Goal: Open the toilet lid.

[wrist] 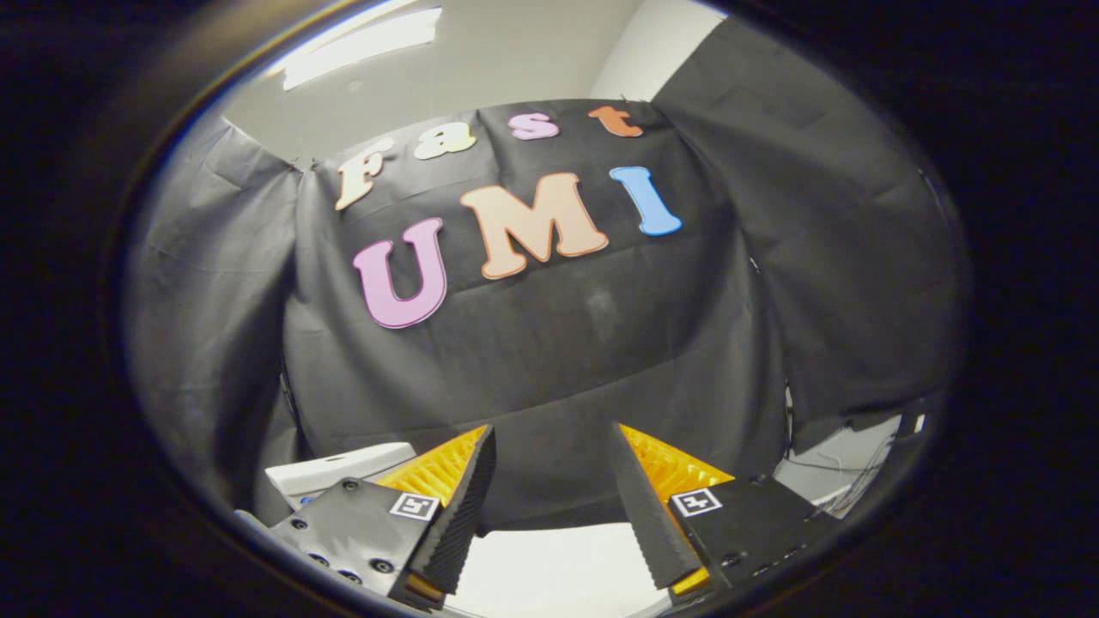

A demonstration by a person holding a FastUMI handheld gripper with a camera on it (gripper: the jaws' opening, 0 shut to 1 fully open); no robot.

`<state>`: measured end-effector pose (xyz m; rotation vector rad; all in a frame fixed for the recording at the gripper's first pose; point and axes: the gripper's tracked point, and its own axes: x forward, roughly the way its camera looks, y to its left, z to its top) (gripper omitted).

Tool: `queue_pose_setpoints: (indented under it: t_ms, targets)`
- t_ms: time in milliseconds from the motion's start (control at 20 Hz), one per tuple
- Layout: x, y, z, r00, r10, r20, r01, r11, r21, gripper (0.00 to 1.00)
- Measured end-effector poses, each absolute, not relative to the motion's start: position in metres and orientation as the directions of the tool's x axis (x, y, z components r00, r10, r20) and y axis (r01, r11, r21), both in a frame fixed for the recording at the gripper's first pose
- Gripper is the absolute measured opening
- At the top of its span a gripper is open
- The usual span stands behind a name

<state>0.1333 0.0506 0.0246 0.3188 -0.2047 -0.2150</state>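
Note:
My gripper [554, 429] is open, its black and orange fingers [455, 506] spread wide with nothing between them. It is tilted up towards the black cloth wall. Below and between the fingers lies a smooth white surface [558, 566], which looks like part of the toilet; I cannot tell whether it is the lid. A white slab-like piece [339, 468] shows just behind the left finger. Neither finger visibly touches the white surface.
The black cloth wall [558, 360] hangs close ahead and wraps round both sides. At the lower right, past the cloth's edge, a pale patch with thin cables [846, 468] shows. A lit white ceiling [481, 60] is overhead.

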Motion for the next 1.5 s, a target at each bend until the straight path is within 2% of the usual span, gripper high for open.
queue_pose_setpoints:
  t_ms: [150, 400, 1000, 1500]
  targets:
    - [0.123, 0.035, -0.024, 0.92, -0.389, 0.036, 0.345, 0.851, 0.395, 0.83]
    - [0.099, 0.033, -0.081, 0.846, -0.524, -0.099, 0.506, 0.729, 0.461, 0.78]
    - [0.071, 0.075, -0.18, 0.793, -0.545, -0.274, 0.558, 0.467, 0.686, 0.77]
    - [0.044, 0.099, -0.254, 0.741, -0.526, -0.417, 0.601, 0.245, 0.761, 0.72]
